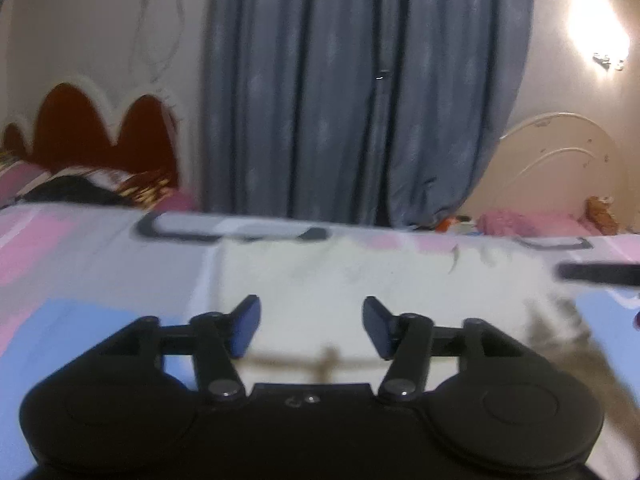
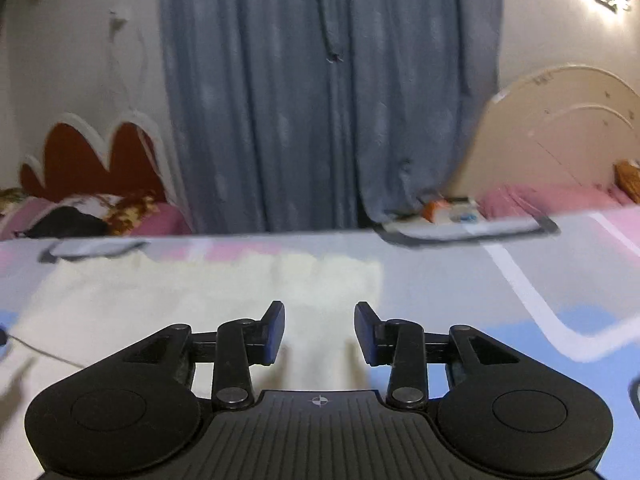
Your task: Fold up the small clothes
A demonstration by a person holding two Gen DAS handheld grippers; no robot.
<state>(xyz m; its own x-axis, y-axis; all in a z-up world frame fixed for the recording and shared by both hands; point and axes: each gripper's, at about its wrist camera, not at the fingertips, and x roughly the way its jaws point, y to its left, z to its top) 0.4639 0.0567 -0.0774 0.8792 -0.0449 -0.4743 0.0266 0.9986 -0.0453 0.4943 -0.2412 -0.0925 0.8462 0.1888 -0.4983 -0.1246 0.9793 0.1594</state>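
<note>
A bedroom with a grey-blue curtain (image 1: 360, 92) is seen from the left wrist, where a cream garment (image 1: 360, 280) lies flat on the bed (image 1: 80, 264) straight ahead of the left tool (image 1: 311, 330), whose fingers are spread wide and hold nothing; its long axis appears to run across the view, though blur hides its detail. From the right wrist, the same pale, plain cloth (image 2: 200, 292) is found ahead and to the left of the right tool (image 2: 320, 332), likewise spread and empty, with its right edge near the bed's far edge, so the left tool is judged the better centred on it.
</note>
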